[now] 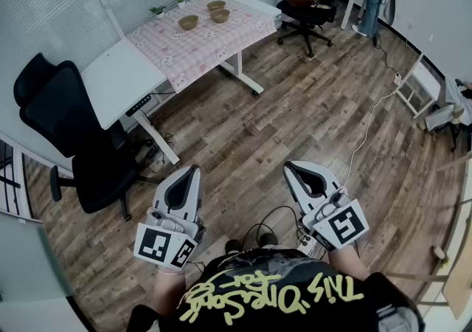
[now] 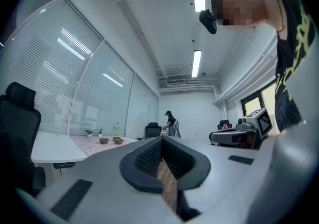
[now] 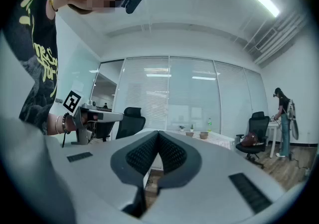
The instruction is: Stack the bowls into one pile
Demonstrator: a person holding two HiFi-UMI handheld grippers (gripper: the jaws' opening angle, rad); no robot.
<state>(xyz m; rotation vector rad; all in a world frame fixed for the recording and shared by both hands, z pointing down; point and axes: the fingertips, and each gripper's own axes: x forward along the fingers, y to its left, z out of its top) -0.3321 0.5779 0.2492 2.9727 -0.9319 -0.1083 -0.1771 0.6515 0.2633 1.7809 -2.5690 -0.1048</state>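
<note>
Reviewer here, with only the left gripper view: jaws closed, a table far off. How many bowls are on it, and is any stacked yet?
Observer: The head view shows three brown round bowls on the pink checked tablecloth: one alone, two close together, none stacked.
Reviewer: And the right gripper?
Observer: The right gripper is shut, with nothing between its jaws.
Reviewer: Is either gripper near the table?
Observer: No. It and the left gripper are over the wooden floor, well short of the table.

open wood floor (image 1: 295,102) ahead, black chair (image 1: 70,120) beside table (image 1: 118,76)
</note>
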